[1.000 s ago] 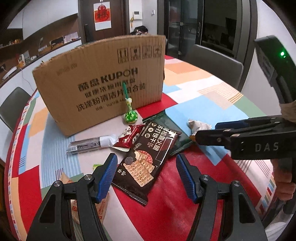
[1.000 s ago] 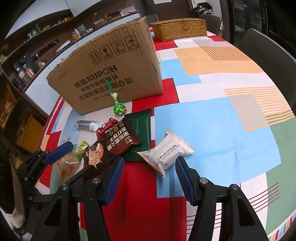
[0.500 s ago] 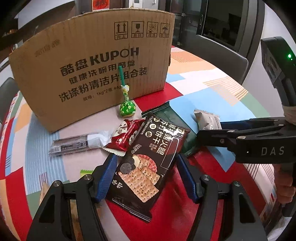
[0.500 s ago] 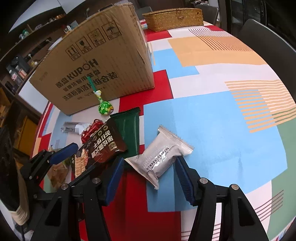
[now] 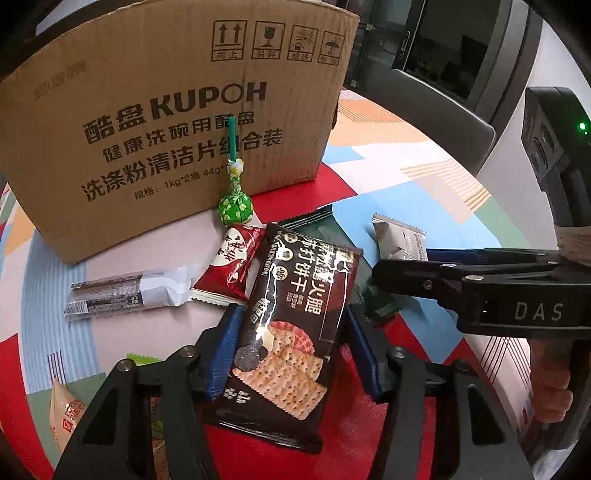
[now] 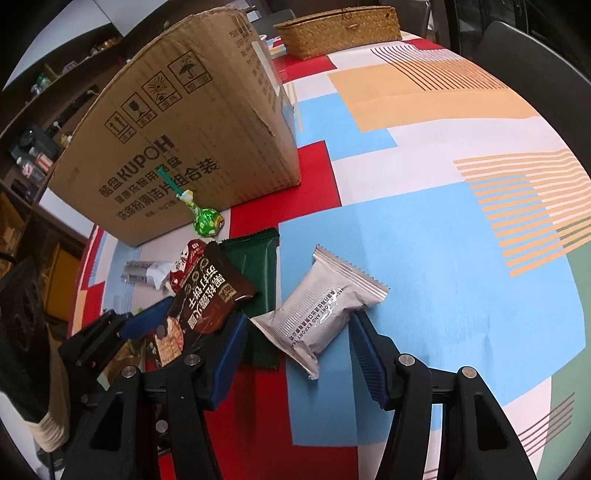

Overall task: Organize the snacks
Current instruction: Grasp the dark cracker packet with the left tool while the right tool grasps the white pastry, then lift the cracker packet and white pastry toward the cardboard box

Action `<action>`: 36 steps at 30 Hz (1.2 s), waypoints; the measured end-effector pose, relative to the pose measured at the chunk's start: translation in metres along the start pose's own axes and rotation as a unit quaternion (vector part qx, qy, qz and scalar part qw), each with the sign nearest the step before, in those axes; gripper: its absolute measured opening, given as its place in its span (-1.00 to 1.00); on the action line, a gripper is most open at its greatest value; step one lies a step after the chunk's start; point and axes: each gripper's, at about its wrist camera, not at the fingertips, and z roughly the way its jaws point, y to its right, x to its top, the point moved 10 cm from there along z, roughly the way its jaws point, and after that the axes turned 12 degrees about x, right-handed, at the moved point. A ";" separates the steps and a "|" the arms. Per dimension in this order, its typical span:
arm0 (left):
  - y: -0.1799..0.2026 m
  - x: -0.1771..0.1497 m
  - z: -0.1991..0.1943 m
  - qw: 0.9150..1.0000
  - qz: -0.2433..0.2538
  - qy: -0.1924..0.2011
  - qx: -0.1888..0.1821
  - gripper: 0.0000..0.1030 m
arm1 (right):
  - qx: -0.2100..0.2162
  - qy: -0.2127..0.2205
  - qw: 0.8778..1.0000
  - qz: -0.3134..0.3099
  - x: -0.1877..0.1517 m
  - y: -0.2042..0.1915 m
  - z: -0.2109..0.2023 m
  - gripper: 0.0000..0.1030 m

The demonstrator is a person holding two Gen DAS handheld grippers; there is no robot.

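Patchwork tablecloth (image 6: 424,258) in red, blue, white and orange is covering the table, with a large KUPOH cardboard box (image 5: 177,122) standing at its far side and a woven basket (image 6: 338,27) lying beyond it. Snacks are lying scattered in front of the box.

Left gripper (image 5: 291,347) is straddling the dark cracker pack (image 5: 295,325), its jaws spread with one blue pad along each long edge; whether the pads are touching the film cannot be told. Right gripper (image 6: 299,347) is likewise bracketing the silver pouch (image 6: 321,299) on the blue patch, jaws spread and not yet pinching.

Beside the cracker pack are lying a red sachet (image 5: 231,266), a green wrapper (image 5: 321,232) partly beneath the pack, a grey bar (image 5: 125,290) and a green lollipop (image 5: 235,208) leaning against the box.

Handling, as a judgement: both packs are probably light, with glossy, slippery film. The crackers inside are likely brittle, so a gentle squeeze across the pack's width, near its middle, is advisable. The silver pouch looks puffed and soft; closing across its body or on a crimped end seal should be holding it without crushing. Sliding on the smooth cloth during closing is the likely risk.
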 end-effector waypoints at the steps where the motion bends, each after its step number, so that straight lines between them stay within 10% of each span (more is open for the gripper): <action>1: 0.000 0.000 0.000 1.000 0.000 0.000 0.001 -0.01 | -0.001 0.001 1.000 -0.003 0.000 0.000 0.000 0.13; 11: 0.008 -0.001 -0.004 1.000 -0.005 -0.002 -0.004 -0.02 | -0.022 0.008 1.000 -0.006 -0.001 0.016 -0.004 -0.76; 15: 0.010 0.003 -0.012 1.000 -0.008 0.009 0.001 -0.02 | -0.010 0.004 1.000 0.005 -0.003 0.017 -0.007 -0.75; 19: 0.008 0.014 -0.024 0.999 -0.012 0.028 0.010 -0.02 | -0.004 -0.001 1.000 0.021 -0.007 0.016 -0.013 -0.18; 36: 0.001 0.039 -0.030 0.997 -0.002 0.060 0.044 -0.02 | 0.003 0.050 0.994 0.093 0.036 0.030 -0.004 -0.15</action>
